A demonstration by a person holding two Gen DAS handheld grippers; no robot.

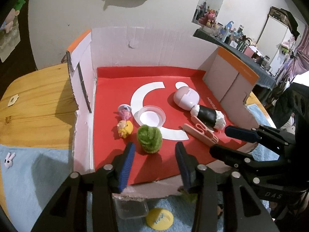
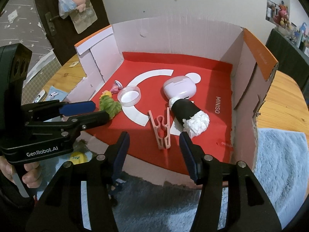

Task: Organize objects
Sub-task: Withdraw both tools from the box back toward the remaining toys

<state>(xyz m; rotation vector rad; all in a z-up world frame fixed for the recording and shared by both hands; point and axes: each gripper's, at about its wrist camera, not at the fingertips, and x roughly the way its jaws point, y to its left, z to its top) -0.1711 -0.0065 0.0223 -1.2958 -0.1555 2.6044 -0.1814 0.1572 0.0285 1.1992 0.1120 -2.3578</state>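
Seven small things lie on the red floor of the cardboard box in the left wrist view: a green yarn ball just ahead of the left gripper, whose jaws stand partly apart with nothing between them; at 10 o'clock from the ball a yellow figure and past it a pink figure; at 12 o'clock a clear round dish; at 2 o'clock a pink earbud case, with a black roll with white ends touching it and a pink clip beside the roll. The right gripper comes in at 3 o'clock, its jaws apart and empty. On the blue cloth near the box's front edge lies a yellow disc. In the right wrist view the right gripper hangs over the box's front edge, jaws partly apart and empty, the pink clip just ahead of them at 12 o'clock and the roll at 1 o'clock. The left gripper reaches in at 9 o'clock, its tips close beside the yarn ball. The box stands on a wooden table.
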